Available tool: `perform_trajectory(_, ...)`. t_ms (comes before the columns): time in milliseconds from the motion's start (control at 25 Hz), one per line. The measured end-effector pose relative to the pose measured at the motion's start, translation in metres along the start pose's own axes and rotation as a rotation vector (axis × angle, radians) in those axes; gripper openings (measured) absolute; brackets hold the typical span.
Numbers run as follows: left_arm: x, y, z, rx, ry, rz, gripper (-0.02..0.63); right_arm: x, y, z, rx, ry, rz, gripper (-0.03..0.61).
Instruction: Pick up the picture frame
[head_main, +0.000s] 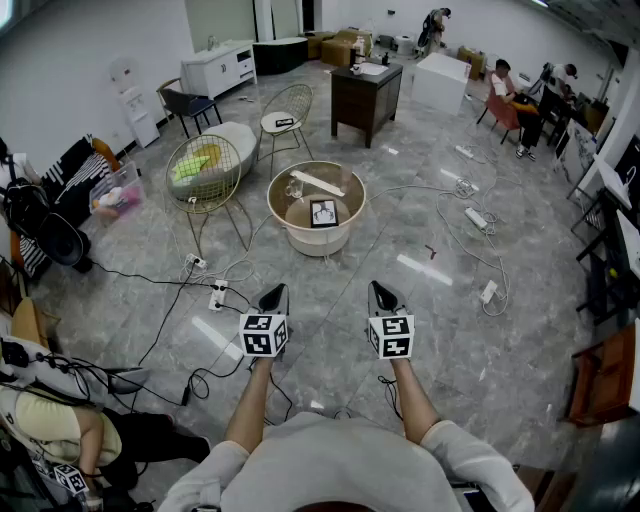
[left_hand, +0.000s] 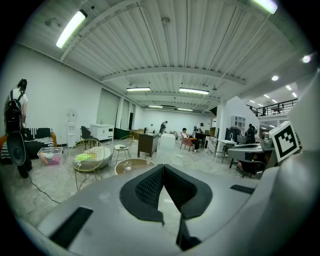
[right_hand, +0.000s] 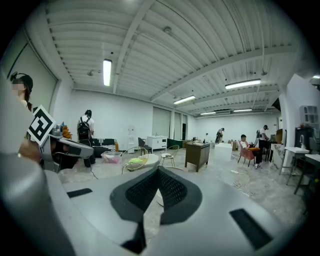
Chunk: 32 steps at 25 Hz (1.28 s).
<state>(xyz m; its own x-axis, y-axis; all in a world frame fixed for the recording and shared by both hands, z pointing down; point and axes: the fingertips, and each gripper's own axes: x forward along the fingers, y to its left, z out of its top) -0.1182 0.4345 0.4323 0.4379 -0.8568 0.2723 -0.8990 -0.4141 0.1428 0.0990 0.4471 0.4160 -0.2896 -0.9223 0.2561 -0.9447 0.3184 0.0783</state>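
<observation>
Picture frame (head_main: 323, 212) lies face-up in the middle of the round surface (head_main: 272, 198), well ahead of the left hand-held gripper (head_main: 272, 296) and right hand-held gripper (head_main: 381, 292), both clenched empty, probably because no reach has begun.

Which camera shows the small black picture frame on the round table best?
The head view: it looks down on the small black picture frame on the round tan table. The left gripper view shows only that table's rim; the right gripper view, no frame.
</observation>
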Motion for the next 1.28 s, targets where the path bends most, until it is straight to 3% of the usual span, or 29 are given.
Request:
perform_trajectory(520, 0.002, -0.011, -0.004, 0.012, -0.002, 0.001, 0.018, -0.007, -0.007, 0.001, 0.012, -0.025, 0.001, 0.002)
perform_trajectory(560, 0.003, -0.014, -0.005, 0.009, 0.000, -0.012, 0.026, -0.007, -0.008, 0.001, 0.016, -0.034, 0.007, 0.002)
perform_trajectory(600, 0.005, -0.017, -0.007, 0.003, 0.005, -0.029, 0.075, -0.007, -0.007, 0.000, 0.020, -0.039, 0.024, 0.006)
perform_trajectory(640, 0.006, -0.020, -0.009, -0.002, 0.010, -0.043, 0.175, -0.006, -0.005, -0.001, 0.022, -0.040, 0.051, 0.088)
perform_trajectory(680, 0.007, -0.023, -0.010, -0.005, 0.013, -0.052, 0.221, -0.005, -0.002, -0.002, 0.023, -0.038, 0.078, 0.245)
perform_trajectory(720, 0.008, -0.025, -0.010, -0.007, 0.014, -0.057, 0.238, -0.005, -0.001, -0.003, 0.022, -0.037, 0.096, 0.307)
perform_trajectory(800, 0.009, -0.030, -0.011, -0.010, 0.014, -0.059, 0.252, -0.005, -0.002, -0.004, 0.012, -0.037, 0.113, 0.356)
perform_trajectory(1280, 0.024, -0.055, -0.014, -0.008, 0.016, -0.063, 0.252, -0.001, -0.015, -0.016, -0.022, -0.018, 0.154, 0.293)
